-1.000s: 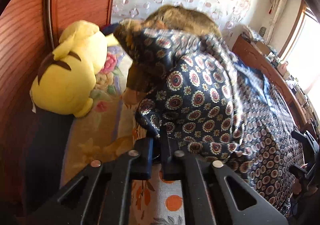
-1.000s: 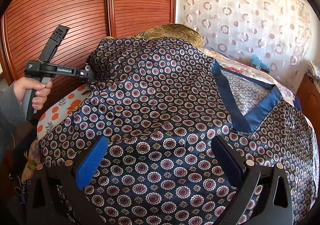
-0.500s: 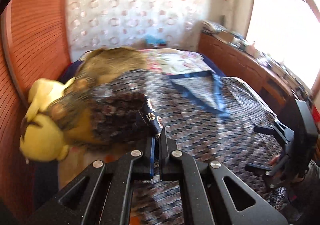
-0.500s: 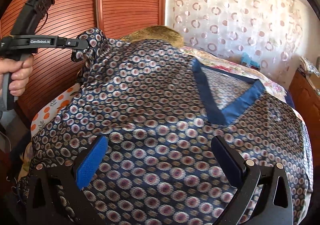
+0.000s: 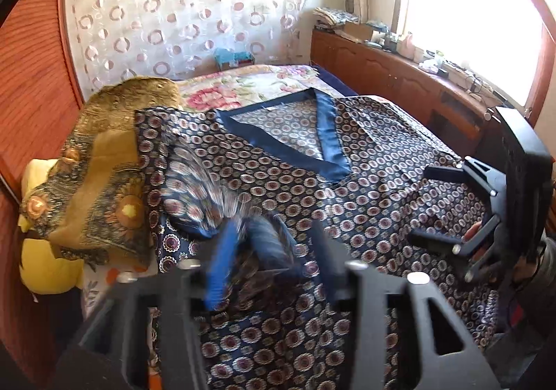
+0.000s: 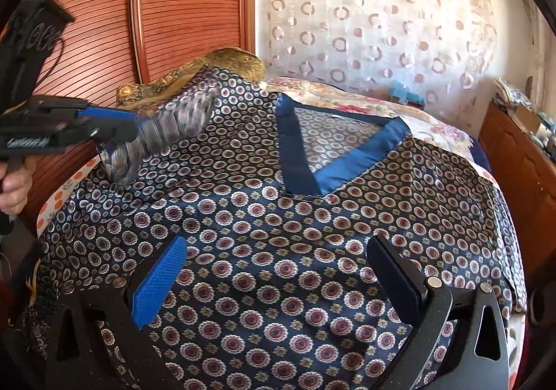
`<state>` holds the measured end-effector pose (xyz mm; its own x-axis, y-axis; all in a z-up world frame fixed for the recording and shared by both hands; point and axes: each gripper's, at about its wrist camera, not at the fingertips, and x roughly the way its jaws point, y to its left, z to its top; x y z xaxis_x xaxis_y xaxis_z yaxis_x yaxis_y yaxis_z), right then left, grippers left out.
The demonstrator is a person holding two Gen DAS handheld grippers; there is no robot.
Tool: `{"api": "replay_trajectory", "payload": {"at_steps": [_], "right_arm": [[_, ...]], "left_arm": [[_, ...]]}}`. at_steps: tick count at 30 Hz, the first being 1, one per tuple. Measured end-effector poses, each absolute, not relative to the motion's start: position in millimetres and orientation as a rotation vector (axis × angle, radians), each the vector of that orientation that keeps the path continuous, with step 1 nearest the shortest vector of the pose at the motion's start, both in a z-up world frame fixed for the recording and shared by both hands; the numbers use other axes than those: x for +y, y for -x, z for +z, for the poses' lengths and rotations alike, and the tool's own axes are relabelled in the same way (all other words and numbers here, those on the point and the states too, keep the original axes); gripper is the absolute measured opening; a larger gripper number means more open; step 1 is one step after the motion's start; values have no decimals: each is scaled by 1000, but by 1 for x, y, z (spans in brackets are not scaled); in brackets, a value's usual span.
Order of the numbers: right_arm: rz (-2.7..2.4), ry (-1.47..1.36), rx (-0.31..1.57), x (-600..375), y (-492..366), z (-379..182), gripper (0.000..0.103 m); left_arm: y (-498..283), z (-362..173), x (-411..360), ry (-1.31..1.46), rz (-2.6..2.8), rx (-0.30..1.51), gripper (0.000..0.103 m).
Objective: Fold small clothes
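While spread face-up over the bed, shirt fills the near view, blue V-neck toward the far curtain. Nearest the neck on the near side: right claw, wide apart, nothing between its pads, hovering over the hem end. Left of the neck: left claw, opening, with the blurred sleeve slipping out from between its jaws and dropping onto the shirt's chest. Likely light, limp and slick, satin-like; bound to slide and bunch, so best pinched at seams, cuff or hem corners, not mid-panel. Beyond the sleeve, left of the neck: gold cushion and yellow plush. Against a second ago: sleeve then clamped tight and held out to the side over the plush; now carried inward across the body and being let go. Right claw unchanged, gaping as before.
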<state>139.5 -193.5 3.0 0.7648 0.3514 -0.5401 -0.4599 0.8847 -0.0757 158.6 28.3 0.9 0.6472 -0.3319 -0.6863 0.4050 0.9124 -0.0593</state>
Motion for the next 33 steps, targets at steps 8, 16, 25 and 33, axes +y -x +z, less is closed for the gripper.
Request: {"api": "replay_trajectory", "payload": {"at_steps": [8,16,25,33], "right_arm": [[459,202,549,-189,-144,10,103],[549,210,548,-157,-164,22,98],[650,278,508,-106,-198,23,84],[765,277,618,-59,-247,11,63]], "left_arm": [[-148,-42,68,-108,-289,845,75],[-153,-84,94,-87,-193,924,76],[-144,-89,104,-61,-182,861,79],[-144,-90,107,-54,-193,851,79]]}}
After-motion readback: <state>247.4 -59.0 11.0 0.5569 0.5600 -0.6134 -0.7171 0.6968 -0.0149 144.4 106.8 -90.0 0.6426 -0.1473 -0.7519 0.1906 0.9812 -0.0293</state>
